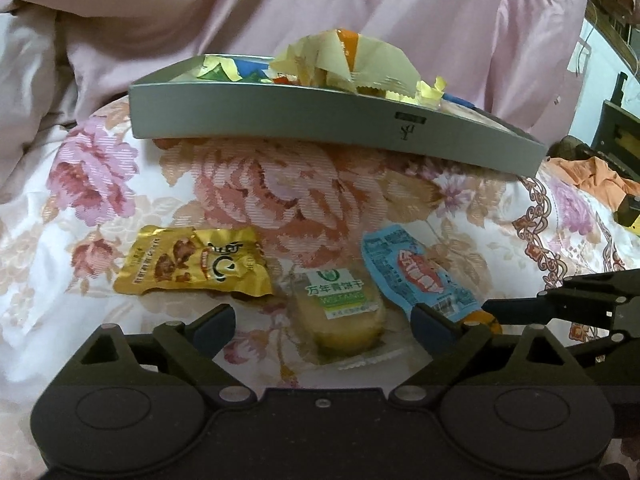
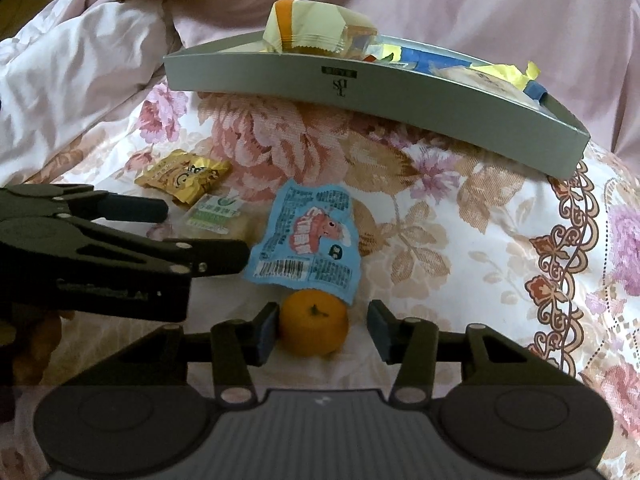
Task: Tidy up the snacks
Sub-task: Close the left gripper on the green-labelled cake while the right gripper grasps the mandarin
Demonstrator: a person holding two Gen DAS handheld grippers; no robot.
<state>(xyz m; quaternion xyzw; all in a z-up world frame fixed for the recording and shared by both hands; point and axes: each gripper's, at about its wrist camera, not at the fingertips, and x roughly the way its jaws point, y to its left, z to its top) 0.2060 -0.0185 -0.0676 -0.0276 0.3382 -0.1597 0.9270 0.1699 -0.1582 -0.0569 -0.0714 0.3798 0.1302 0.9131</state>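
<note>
My left gripper [image 1: 323, 320] is open just above the bedspread, its jaws on either side of a clear biscuit pack with a green label [image 1: 340, 312]. A gold snack packet [image 1: 192, 264] lies to its left and a blue packet [image 1: 420, 276] to its right. In the right wrist view, my right gripper [image 2: 324, 330] is open around a small orange [image 2: 314, 326]. The left pad is close to the orange and the right pad stands apart from it. The blue packet [image 2: 308, 240] overlaps the orange's far side. A grey tray [image 1: 320, 120] piled with wrapped snacks sits behind.
Everything rests on a floral bedspread [image 2: 460, 240], with a rumpled pink quilt [image 1: 360, 8] behind the tray [image 2: 360, 92]. My left gripper [image 2: 206, 232] reaches in from the left, close to the right one. Orange cloth [image 1: 592, 176] lies at the far right.
</note>
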